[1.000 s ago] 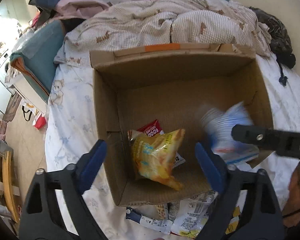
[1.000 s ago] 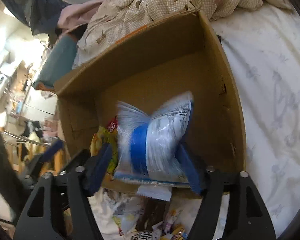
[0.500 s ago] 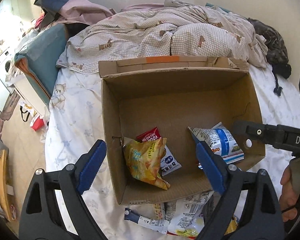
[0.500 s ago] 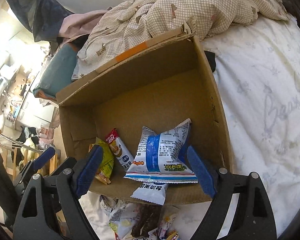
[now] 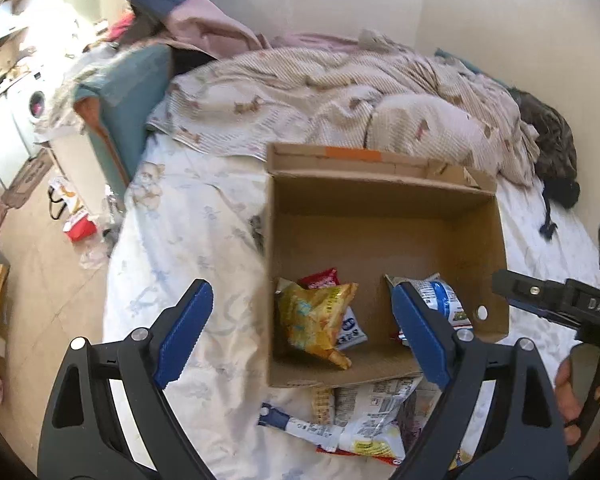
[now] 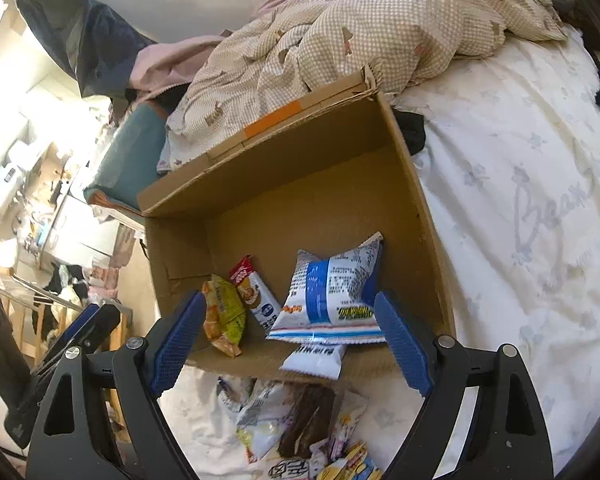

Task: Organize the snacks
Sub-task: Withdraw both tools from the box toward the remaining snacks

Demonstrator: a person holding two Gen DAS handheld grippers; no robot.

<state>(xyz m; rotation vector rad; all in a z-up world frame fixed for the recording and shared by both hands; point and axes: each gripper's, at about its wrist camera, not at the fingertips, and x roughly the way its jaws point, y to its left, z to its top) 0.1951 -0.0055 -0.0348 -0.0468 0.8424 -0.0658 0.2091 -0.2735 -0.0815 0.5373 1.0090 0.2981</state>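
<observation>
Holding one tongs in each hand, I look down at the cardboard box [image 6: 332, 184] that stands open on the bed sheet [image 6: 520, 208]. My right gripper [image 6: 290, 338] stands wide open; its jaws have just been opening, and nothing is pressed between the blue pads. The blue-and-white snack bag [image 6: 332, 292] lies free on the floor of the box, at its right side. My left gripper [image 5: 300, 336] is wide open too and holds nothing. Inside the box, at the left, lie a yellow chip bag [image 5: 316, 320] and a red-topped packet [image 6: 254, 292], touching each other. More snack packets [image 6: 300, 420] lie in a loose heap on the sheet, just in front of the box.
</observation>
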